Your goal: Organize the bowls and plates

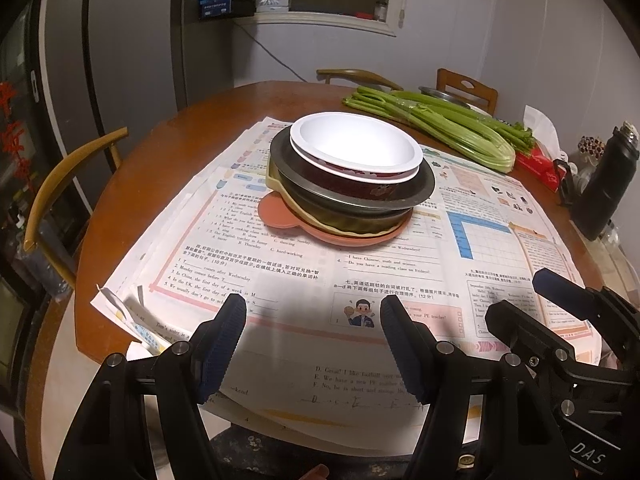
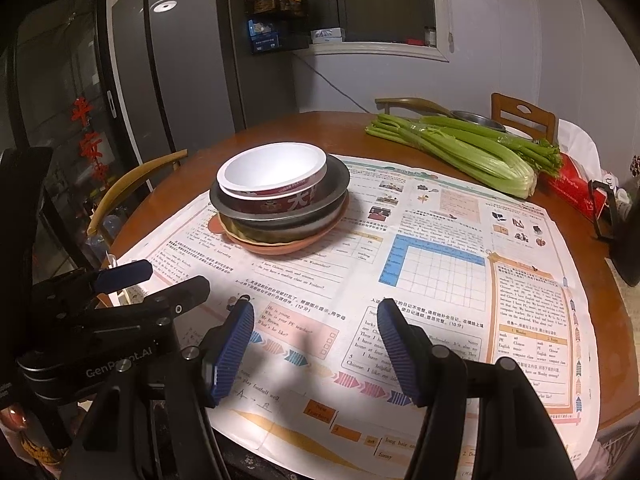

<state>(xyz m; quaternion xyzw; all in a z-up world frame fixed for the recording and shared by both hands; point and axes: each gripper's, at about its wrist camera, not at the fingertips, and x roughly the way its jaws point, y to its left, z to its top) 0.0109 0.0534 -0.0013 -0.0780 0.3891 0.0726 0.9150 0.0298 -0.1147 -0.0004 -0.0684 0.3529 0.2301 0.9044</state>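
Note:
A stack of dishes stands mid-table on printed paper sheets. On top sits a white-lined bowl with a red printed outside (image 1: 354, 150) (image 2: 272, 172), nested in a metal bowl (image 1: 424, 186) (image 2: 336, 184). Under them lie a yellowish dish (image 1: 276, 182) (image 2: 240, 236) and a salmon-pink plate (image 1: 276, 214) (image 2: 316, 238). My left gripper (image 1: 313, 310) hovers open over the paper near the table's front edge, well short of the stack, nothing between its blue pads. My right gripper (image 2: 316, 314) is likewise open and empty, beside the left one (image 2: 160, 280); the right shows too from the left (image 1: 516, 300).
Celery stalks (image 1: 436, 124) (image 2: 460, 148) lie at the back right, a metal dish (image 2: 478, 120) and red packet (image 2: 572, 188) beyond. A black flask (image 1: 604, 184) stands at the right edge. Wooden chairs (image 1: 60, 188) (image 2: 524, 116) ring the round table (image 1: 168, 148). A grey fridge (image 2: 180, 60) stands left.

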